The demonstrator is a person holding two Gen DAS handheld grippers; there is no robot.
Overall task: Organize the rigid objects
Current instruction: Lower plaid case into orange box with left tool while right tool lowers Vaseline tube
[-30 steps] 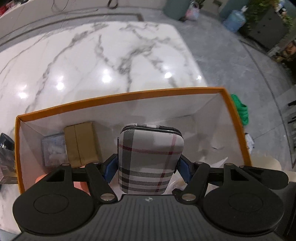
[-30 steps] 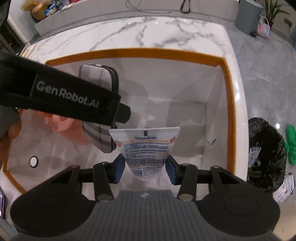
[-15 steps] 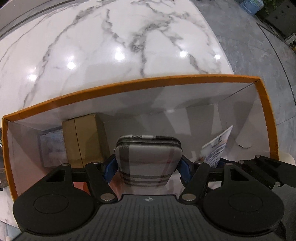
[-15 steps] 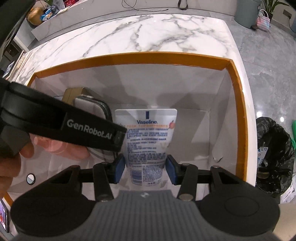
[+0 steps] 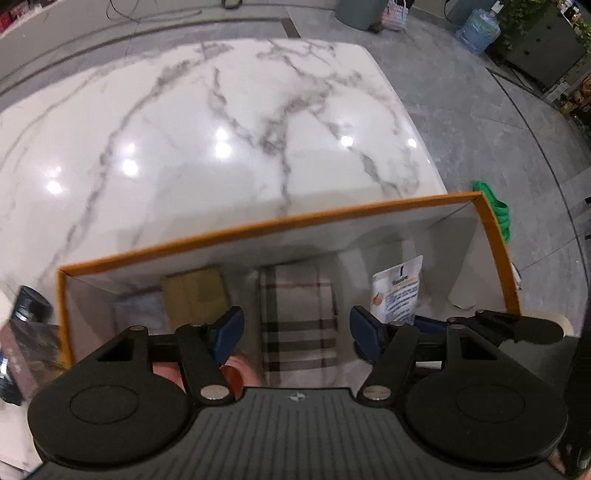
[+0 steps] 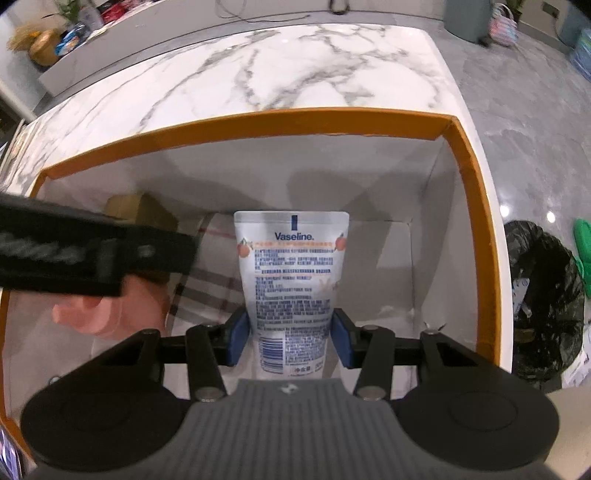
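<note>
Left hand-held gripper spread apart above grey plaid hard case, lying flat on floor of orange-rimmed white box, centre frame. Right hand-held gripper clamped on white Vaseline tube, low inside box beside case, likely for placing.

A home-like living space is suggested by the glossy white grey-veined marble counter, grey polished floor tiles, blue water jug and potted plants.
</note>
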